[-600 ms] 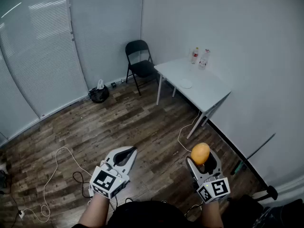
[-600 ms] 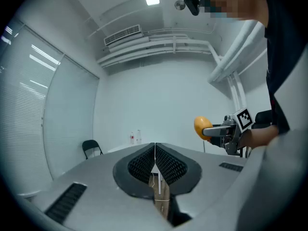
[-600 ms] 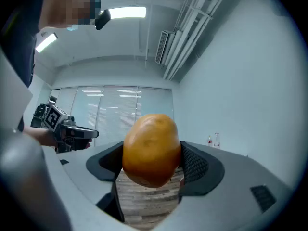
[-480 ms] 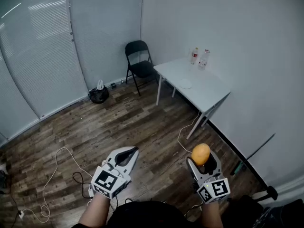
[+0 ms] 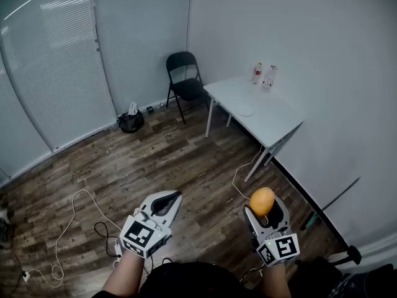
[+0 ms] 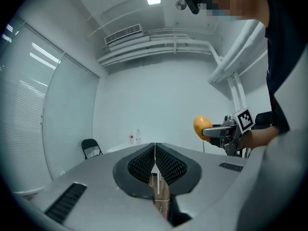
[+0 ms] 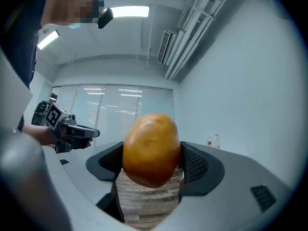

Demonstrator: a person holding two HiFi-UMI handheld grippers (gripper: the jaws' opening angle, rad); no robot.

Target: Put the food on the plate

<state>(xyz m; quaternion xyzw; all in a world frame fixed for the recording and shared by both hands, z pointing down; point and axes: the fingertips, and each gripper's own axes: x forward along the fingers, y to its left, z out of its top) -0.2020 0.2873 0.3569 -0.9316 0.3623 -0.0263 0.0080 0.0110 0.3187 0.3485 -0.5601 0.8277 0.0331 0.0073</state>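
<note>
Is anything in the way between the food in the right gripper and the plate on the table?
Nothing visible. The right gripper holds the food; only floor and a cable lie before the table with the plate.

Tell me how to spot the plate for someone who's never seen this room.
Find the white table against the right-hand wall, beside the black folding chair. The plate lies flat near the table's middle, apart from the two bottles standing by the wall. It is the only low, round thing there; the bottles are tall and upright.
</note>
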